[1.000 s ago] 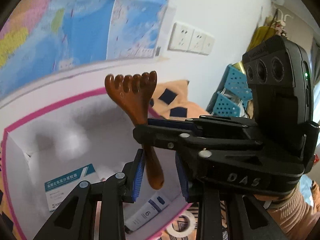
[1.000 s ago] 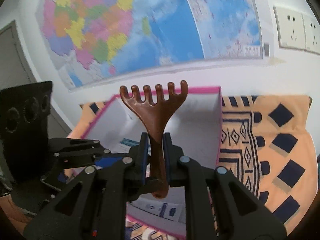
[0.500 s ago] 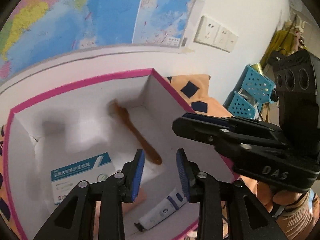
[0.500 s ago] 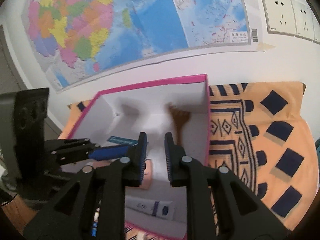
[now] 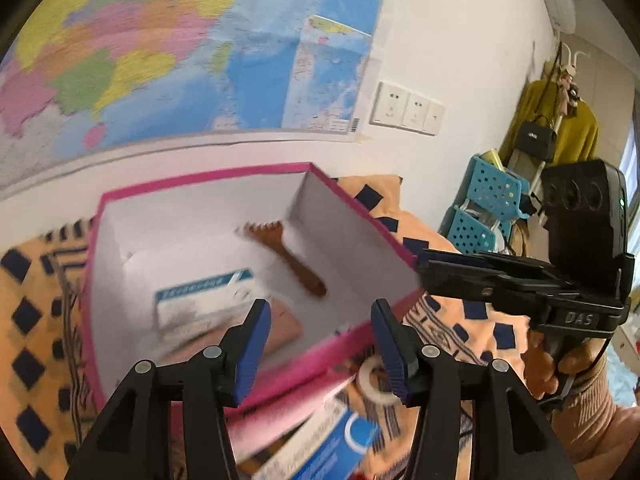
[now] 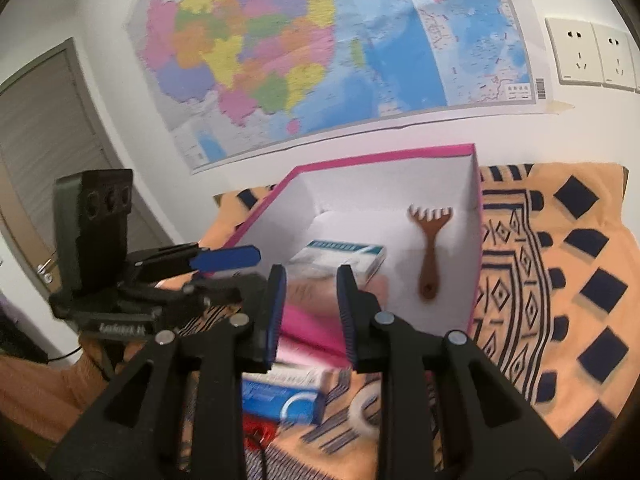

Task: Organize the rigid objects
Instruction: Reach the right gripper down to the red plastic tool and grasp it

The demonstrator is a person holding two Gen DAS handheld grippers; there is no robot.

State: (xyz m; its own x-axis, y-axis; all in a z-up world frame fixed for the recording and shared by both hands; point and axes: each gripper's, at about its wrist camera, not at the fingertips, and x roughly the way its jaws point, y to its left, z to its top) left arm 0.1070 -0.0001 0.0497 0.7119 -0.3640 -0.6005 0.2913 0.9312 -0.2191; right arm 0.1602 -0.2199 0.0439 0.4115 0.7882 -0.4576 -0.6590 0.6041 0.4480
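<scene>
A brown wooden rake-shaped scraper (image 5: 286, 258) (image 6: 429, 248) lies flat inside the pink-edged white box (image 5: 352, 204) (image 6: 476, 216), near its right wall. A white and teal carton (image 5: 204, 298) (image 6: 340, 258) lies in the box beside it. My left gripper (image 5: 318, 354) is open and empty, above the box's near rim. My right gripper (image 6: 310, 314) is open and empty, just in front of the box. Each gripper shows in the other's view, the right one (image 5: 520, 276) and the left one (image 6: 216, 262).
A blue and white box (image 5: 332, 444) (image 6: 284, 398), a roll of white tape (image 5: 376, 380) (image 6: 366, 412) and a red item (image 6: 260, 436) lie on the orange patterned cloth (image 6: 560, 300) in front of the box. Blue perforated baskets (image 5: 484, 208) stand at the right.
One second ago my right gripper held the scraper upright over the box. It opened and the scraper dropped into the box. Both grippers have since pulled back and opened wider.
</scene>
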